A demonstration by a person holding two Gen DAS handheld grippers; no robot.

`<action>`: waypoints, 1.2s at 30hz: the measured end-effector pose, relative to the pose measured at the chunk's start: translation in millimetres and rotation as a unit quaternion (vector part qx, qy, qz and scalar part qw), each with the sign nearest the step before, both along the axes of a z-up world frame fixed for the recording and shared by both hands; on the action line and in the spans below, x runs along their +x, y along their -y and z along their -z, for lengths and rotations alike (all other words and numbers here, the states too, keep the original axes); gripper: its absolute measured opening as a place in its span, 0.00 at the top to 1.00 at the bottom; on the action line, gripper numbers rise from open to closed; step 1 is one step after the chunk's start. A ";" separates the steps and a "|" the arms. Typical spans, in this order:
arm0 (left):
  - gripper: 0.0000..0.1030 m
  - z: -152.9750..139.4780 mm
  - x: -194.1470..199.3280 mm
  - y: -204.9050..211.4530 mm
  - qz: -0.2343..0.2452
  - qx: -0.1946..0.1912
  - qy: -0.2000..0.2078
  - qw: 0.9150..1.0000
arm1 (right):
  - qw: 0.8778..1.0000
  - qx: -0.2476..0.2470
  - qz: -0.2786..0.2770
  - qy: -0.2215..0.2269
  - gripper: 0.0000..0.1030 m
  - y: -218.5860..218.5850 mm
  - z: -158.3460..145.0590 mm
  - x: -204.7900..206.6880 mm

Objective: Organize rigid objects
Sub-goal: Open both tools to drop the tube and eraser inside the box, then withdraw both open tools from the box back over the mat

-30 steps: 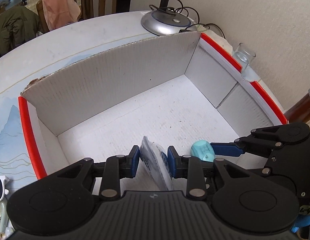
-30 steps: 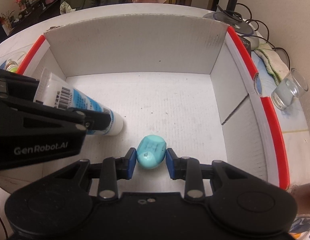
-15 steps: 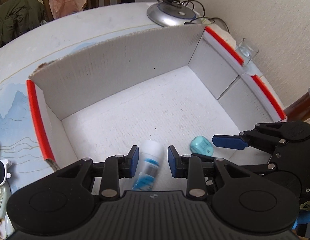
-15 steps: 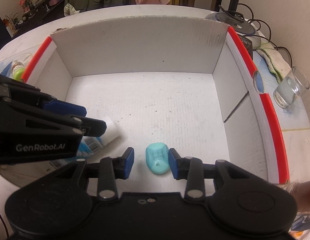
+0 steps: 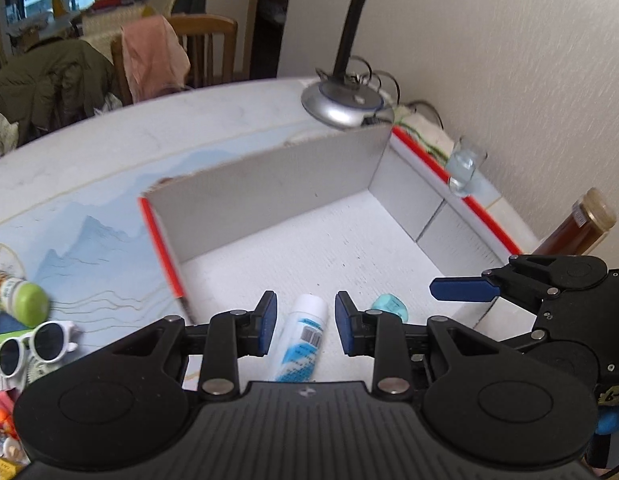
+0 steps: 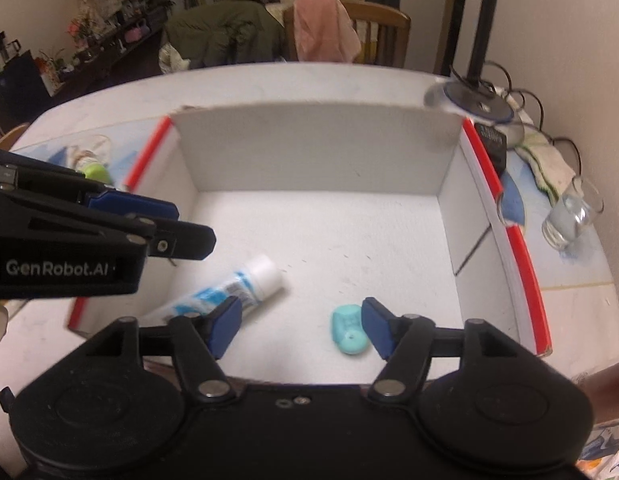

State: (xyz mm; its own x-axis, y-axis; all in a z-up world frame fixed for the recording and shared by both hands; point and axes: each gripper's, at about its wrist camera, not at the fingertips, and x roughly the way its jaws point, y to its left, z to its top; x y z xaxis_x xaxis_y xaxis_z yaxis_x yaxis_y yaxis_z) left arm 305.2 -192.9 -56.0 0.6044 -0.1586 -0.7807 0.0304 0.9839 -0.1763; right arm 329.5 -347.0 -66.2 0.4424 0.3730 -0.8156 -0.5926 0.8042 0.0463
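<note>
while both claws hover over an open white cardboard box [image 6: 317, 148] with red-edged rims, nothing is pinched in either. left claw [image 5: 305, 306]: its blue pads stand a little apart, and a white and blue tube [image 5: 305, 336] lies flat on the box floor straight below the gap, cap pointing away from the claw, not touched by the pads. right claw [image 6: 301, 326]: its jaws have just been opening and now stand spread wide; a small mint-green piece [image 6: 349, 330] rests on the box floor just inside its right finger, loose. the tube lies beyond its left finger. past the box, to the right claw's right, a clear glass [image 6: 569, 216] stands on the tabletop [image 5: 109, 152]. white sunglasses [image 5: 33, 340] lie on the tabletop to the left claw's left.
</note>
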 end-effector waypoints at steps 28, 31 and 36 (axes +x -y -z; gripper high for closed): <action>0.17 -47.2 -163.9 -147.7 -0.077 -0.015 0.101 0.992 | 0.992 0.122 -0.011 0.036 0.04 -96.8 -57.9 -123.7; 0.12 -46.4 -176.3 -166.4 -0.080 -0.014 0.103 0.991 | 0.992 0.124 -0.014 0.032 0.03 -112.4 -55.4 -132.3; 0.00 -40.3 -194.7 -196.5 -0.088 -0.017 0.109 0.990 | 0.992 0.120 -0.017 0.029 0.03 -140.2 -48.5 -143.9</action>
